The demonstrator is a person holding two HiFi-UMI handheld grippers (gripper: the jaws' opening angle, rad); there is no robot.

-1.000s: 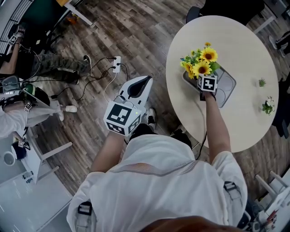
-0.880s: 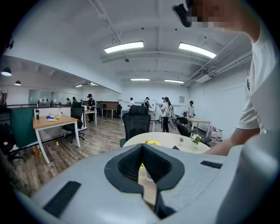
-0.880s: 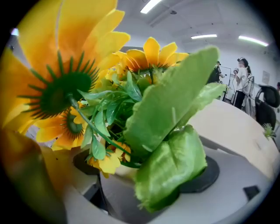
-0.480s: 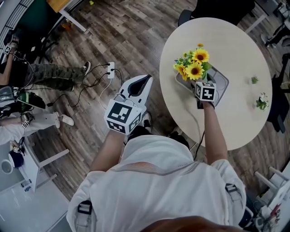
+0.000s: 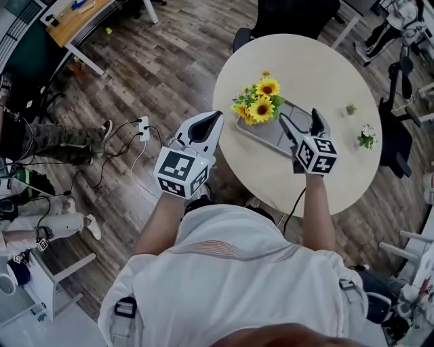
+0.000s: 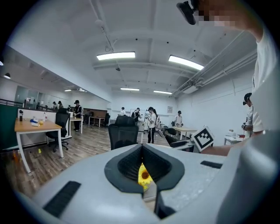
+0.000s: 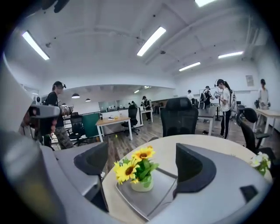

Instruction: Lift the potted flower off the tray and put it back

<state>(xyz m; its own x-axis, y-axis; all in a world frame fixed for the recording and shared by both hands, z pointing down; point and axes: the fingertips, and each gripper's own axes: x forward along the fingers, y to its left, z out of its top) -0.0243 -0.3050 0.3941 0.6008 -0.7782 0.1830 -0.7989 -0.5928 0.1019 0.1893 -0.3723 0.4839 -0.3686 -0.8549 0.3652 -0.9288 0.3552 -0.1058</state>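
Observation:
The potted flower (image 5: 258,107), yellow sunflowers in a small pale pot (image 7: 142,184), stands upright on the left end of the grey tray (image 5: 272,135) on the round table (image 5: 339,74). My right gripper (image 5: 299,125) is open over the tray's near right part, a short way back from the pot, with nothing between its fingers. In the right gripper view the pot sits centred ahead of the gripper (image 7: 142,168), on the tray (image 7: 162,183). My left gripper (image 5: 214,118) is shut and held off the table's left edge; a sunflower (image 6: 143,175) shows through its hollow.
Two small plants (image 5: 350,108) (image 5: 367,137) stand on the table's right side. A black chair (image 5: 291,13) is behind the table. A power strip with cables (image 5: 142,126) lies on the wood floor at left. People stand about the office (image 6: 152,124).
My right gripper was at the pot with its cube over it; it has come away toward me and stands open. The pot stays on the tray. The left gripper has kept still.

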